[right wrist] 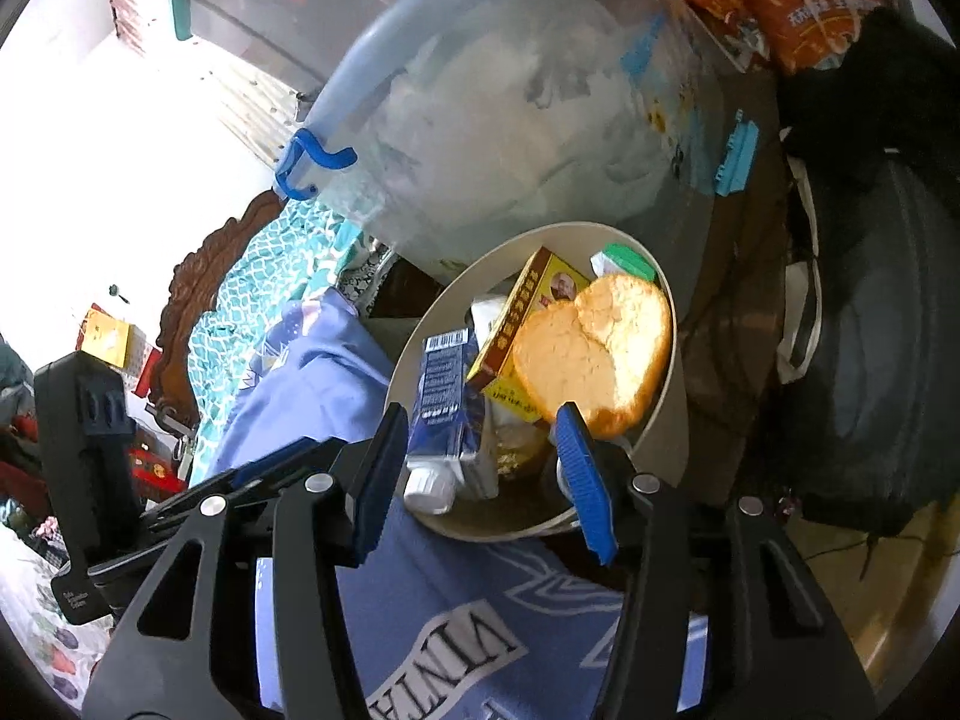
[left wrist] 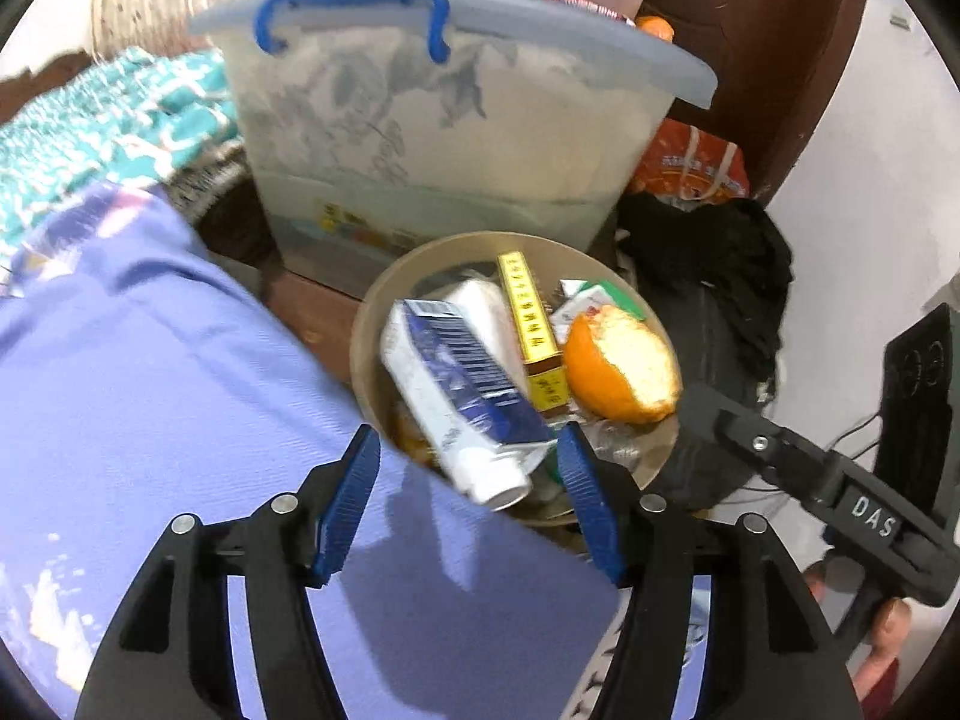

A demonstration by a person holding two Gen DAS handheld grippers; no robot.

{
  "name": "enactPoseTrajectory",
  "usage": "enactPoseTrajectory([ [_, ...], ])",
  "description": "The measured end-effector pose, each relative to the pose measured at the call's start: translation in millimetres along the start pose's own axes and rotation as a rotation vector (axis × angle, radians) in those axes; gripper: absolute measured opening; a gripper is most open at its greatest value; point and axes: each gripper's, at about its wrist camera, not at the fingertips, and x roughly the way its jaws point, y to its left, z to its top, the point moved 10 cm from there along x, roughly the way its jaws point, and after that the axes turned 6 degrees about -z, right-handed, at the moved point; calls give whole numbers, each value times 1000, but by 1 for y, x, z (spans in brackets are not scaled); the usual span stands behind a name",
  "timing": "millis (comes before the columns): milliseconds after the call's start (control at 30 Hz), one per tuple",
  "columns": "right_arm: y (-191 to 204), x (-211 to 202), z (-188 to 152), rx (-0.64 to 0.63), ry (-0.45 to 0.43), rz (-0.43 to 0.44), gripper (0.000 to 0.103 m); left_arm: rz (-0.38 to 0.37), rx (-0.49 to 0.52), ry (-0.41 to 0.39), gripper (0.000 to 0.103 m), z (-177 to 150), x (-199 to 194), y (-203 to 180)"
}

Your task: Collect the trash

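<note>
A round beige bin (left wrist: 365, 324) (right wrist: 663, 414) stands beside the bed, filled with trash. On top lie a blue-and-white carton (left wrist: 456, 384) (right wrist: 444, 396), a yellow box (left wrist: 531, 324) (right wrist: 528, 324), a piece of orange peel (left wrist: 624, 360) (right wrist: 600, 348) and a green-and-white packet (left wrist: 594, 297) (right wrist: 624, 261). My left gripper (left wrist: 468, 456) is open just above the carton's lower end. My right gripper (right wrist: 480, 438) is open over the bin's near side; it also shows in the left wrist view (left wrist: 810, 468).
A translucent storage box with blue latches (left wrist: 420, 120) (right wrist: 528, 120) stands behind the bin. A lavender bed sheet (left wrist: 150, 360) (right wrist: 420, 600) lies at the near left. Black clothing or bags (left wrist: 720, 264) (right wrist: 870, 300) and an orange bag (left wrist: 690, 162) (right wrist: 804, 6) sit to the right.
</note>
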Motion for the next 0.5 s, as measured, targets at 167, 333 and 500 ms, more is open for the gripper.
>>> enactPoseTrajectory([
  [167, 2, -11, -16, 6, -11, -26, 60, 70, 14, -22, 62, -13, -22, 12],
  [333, 10, -26, -30, 0, -32, -39, 64, 131, 17, -54, 68, -26, -48, 23],
  [500, 27, -42, -44, -21, -53, -41, 68, 187, 40, -100, 74, -39, -80, 29],
])
